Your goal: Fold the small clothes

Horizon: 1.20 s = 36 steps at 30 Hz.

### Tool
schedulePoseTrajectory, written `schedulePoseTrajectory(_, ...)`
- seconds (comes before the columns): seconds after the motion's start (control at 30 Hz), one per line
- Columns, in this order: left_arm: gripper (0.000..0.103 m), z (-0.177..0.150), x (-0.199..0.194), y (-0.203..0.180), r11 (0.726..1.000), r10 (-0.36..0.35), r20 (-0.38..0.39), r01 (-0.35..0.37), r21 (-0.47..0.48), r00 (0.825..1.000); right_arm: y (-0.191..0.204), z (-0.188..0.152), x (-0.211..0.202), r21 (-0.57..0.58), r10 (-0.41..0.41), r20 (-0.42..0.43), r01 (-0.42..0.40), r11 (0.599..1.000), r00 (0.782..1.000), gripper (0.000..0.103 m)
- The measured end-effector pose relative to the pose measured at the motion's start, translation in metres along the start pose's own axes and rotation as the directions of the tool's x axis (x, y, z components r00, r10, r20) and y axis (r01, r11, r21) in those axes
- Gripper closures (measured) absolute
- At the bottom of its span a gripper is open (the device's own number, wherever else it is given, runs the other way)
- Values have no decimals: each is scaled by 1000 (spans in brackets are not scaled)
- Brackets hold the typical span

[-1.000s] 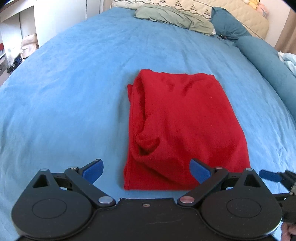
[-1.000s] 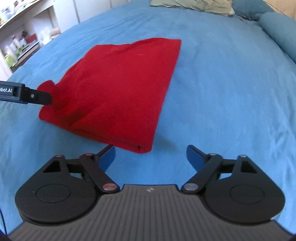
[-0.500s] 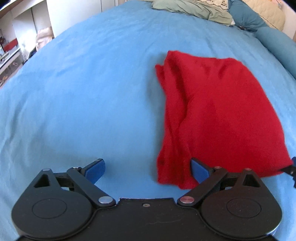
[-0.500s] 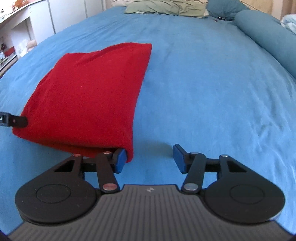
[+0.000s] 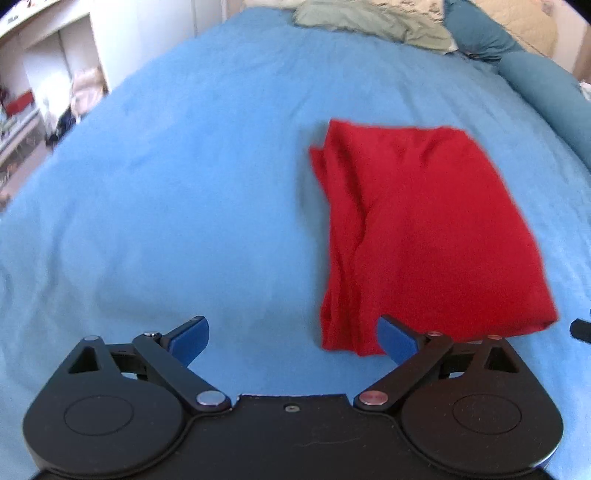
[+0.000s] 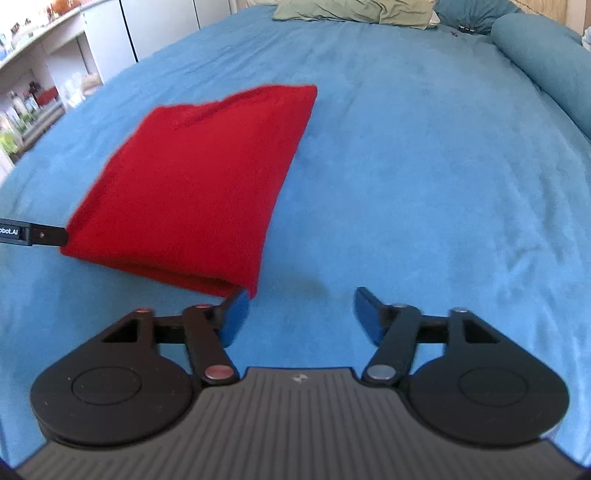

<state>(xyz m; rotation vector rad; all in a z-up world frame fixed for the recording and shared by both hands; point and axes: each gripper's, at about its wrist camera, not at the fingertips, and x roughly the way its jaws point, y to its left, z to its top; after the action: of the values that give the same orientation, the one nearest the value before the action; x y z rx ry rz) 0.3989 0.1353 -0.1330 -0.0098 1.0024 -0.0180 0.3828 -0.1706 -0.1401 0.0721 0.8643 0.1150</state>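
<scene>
A red garment (image 5: 421, 229) lies folded into a rough rectangle on the blue bedspread (image 5: 184, 184). It also shows in the right wrist view (image 6: 195, 184). My left gripper (image 5: 293, 341) is open and empty, just left of the garment's near left corner; its right finger overlaps that corner in the view. My right gripper (image 6: 299, 314) is open and empty, just right of the garment's near right corner, its left finger at the cloth's edge. The left gripper's tip (image 6: 33, 236) shows at the garment's far side in the right wrist view.
Pillows (image 5: 373, 22) and a teal bolster (image 5: 546, 88) lie at the head and right side of the bed. White shelves with clutter (image 5: 40, 92) stand off the bed's left side. Bare blue bedspread (image 6: 424, 166) lies to the right of the garment.
Both grippers have moved outward off the garment, the left to the left and the right to the right. The right jaws narrowed, then widened again. The garment lies flat, released.
</scene>
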Motion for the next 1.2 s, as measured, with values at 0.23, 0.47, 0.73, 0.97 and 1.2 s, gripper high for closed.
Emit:
schedulePoseTrajectory(0.23, 0, 70, -26, 5, 991, -126, 84, 121, 58, 988, -22, 70, -21, 83, 116, 44, -120, 989, 992, 0)
schedulePoseTrajectory(0.47, 1, 110, 43, 7, 972, -234, -18, 234, -13, 972, -27, 110, 36, 155, 214, -27, -207, 966, 977, 0)
schedulePoseTrajectory(0.73, 16, 102, 102, -9, 957, -288, -97, 289, 1, 953, -38, 105, 94, 261, 272, -37, -253, 931, 962, 0)
schedulePoseTrajectory(0.97, 34, 103, 115, -8, 940, -340, -92, 335, -59, 936, -24, 105, 130, 250, 301, -106, -268, 930, 948, 17)
schedulePoseTrajectory(1.2, 73, 109, 89, -35, 973, -227, -73, 229, 23, 971, 6, 116, 114, 153, 240, -75, -227, 962, 968, 62)
